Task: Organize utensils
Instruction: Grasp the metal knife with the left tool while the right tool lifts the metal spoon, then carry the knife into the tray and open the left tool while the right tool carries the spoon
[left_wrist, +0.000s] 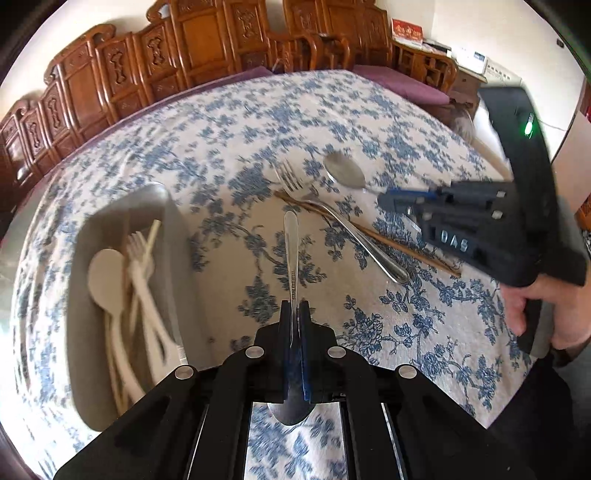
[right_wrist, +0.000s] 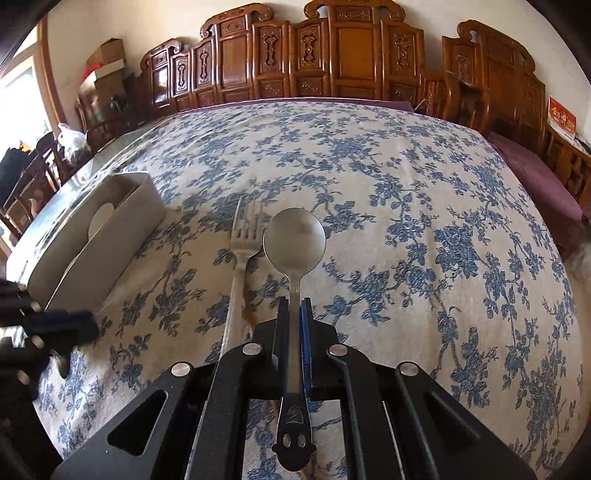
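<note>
My left gripper (left_wrist: 294, 308) is shut on a steel spoon (left_wrist: 291, 254), handle pointing forward, bowl back under the jaws, held above the floral tablecloth. My right gripper (right_wrist: 294, 304) is shut on the handle of a round-bowled steel spoon (right_wrist: 294, 240); it also shows in the left wrist view (left_wrist: 402, 201), with that spoon's bowl (left_wrist: 344, 171) beyond it. A steel fork (left_wrist: 332, 218) (right_wrist: 240, 254) lies on brown chopsticks (left_wrist: 406, 247) on the cloth. A grey utensil tray (left_wrist: 122, 206) (right_wrist: 122, 218) at the left holds white plastic spoons and forks (left_wrist: 125, 280).
The table (right_wrist: 406, 206) has a blue-flowered cloth. Carved wooden chairs (right_wrist: 332, 55) line its far side, with purple cushions (right_wrist: 535, 173) at the right. Boxes and bags (right_wrist: 103, 74) stand at the far left. A hand (left_wrist: 546, 306) grips the right tool.
</note>
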